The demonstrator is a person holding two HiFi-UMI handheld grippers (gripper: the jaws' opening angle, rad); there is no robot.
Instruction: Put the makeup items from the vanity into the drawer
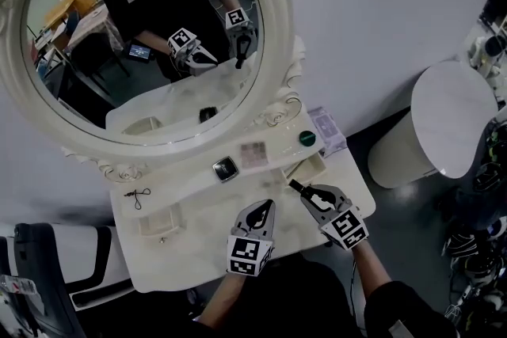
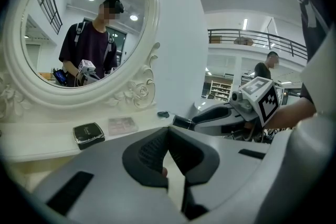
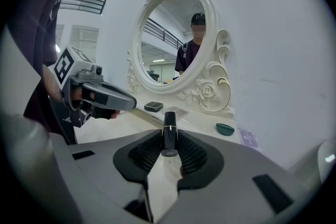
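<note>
Head view: the right hand-held gripper [image 1: 307, 192] is clenched on a black lipstick [image 1: 295, 186], carried just above the white table [image 1: 194, 249]. The lipstick's tip is close beside an open, tray-like drawer [image 1: 309, 168] at the right end of the vanity shelf. The left hand-held gripper [image 1: 261, 207] hovers next to it, jaws together, with nothing in them. Below the mirror [image 1: 135, 43] lie a black compact [image 1: 226, 168], a pink palette [image 1: 253, 154] and a small green round piece [image 1: 306, 138]. An eyelash curler [image 1: 139, 196] lies far to the left.

Left gripper view: the jaws meet with nothing between them. The lipstick shows in the other gripper to the right, and the compact and palette sit on the shelf beyond.

Right gripper view: the lipstick stands upright between the pads, pinched near its base.

Judged from this, the task is early. One item is about to go in, at least four wait outside, and I cannot make out anything inside the drawer.
</note>
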